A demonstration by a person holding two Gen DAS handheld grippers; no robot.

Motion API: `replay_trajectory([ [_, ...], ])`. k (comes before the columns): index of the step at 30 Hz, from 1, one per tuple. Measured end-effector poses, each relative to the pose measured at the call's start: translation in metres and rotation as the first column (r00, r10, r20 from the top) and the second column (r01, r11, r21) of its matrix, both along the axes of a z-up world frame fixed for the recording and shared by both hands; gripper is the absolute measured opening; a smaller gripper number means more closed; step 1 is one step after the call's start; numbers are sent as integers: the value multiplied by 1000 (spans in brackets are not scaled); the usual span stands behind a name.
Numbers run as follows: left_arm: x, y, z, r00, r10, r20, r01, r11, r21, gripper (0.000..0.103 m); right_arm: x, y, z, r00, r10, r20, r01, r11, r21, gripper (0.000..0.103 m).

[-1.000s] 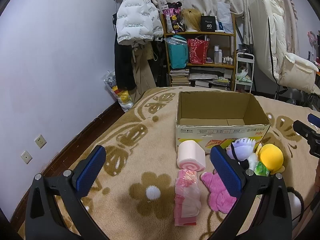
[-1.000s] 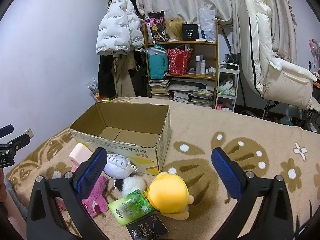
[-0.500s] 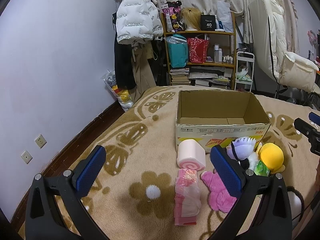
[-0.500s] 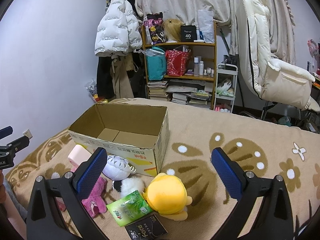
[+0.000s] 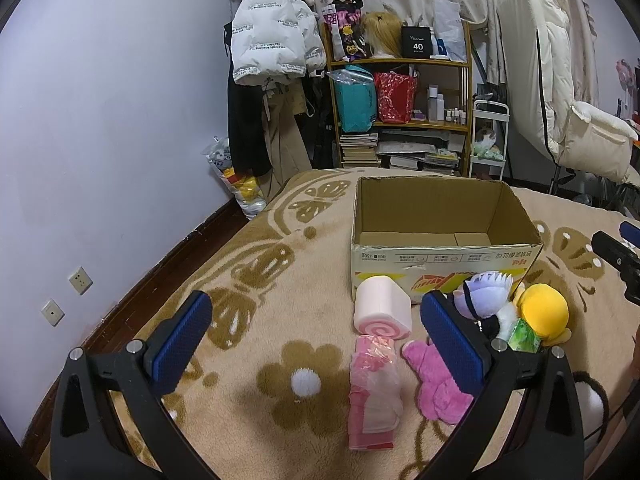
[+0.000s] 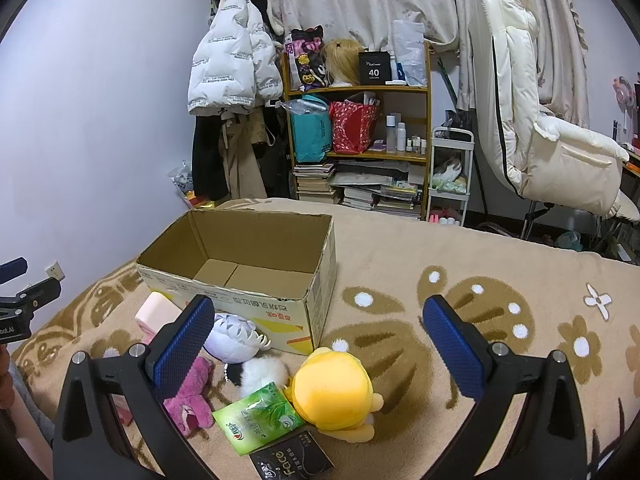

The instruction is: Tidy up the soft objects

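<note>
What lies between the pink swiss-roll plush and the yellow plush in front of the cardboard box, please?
In the left wrist view, a pale purple plush sits between the pink swiss-roll plush and the yellow plush, partly hidden by one finger of the left tool.

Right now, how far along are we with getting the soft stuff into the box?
Nothing looks done: the cardboard box is empty. Nothing is in hand either; the left gripper and right gripper are both open. Still left on the blanket: yellow plush, purple plush, pink plush, swirl roll cushion and green tissue pack.
</note>
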State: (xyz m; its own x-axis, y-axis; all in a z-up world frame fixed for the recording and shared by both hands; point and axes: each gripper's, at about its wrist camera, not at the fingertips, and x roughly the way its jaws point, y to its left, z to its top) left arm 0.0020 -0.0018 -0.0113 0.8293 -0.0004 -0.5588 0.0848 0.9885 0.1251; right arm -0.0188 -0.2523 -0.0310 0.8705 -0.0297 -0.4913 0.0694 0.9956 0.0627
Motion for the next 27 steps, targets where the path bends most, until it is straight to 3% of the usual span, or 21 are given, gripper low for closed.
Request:
replay_trajectory([
  [27,0,0,-1,1000,3,-6,-3,1000,-1,103,0,13,2,1000,12,5,-12,1000,-9,103],
])
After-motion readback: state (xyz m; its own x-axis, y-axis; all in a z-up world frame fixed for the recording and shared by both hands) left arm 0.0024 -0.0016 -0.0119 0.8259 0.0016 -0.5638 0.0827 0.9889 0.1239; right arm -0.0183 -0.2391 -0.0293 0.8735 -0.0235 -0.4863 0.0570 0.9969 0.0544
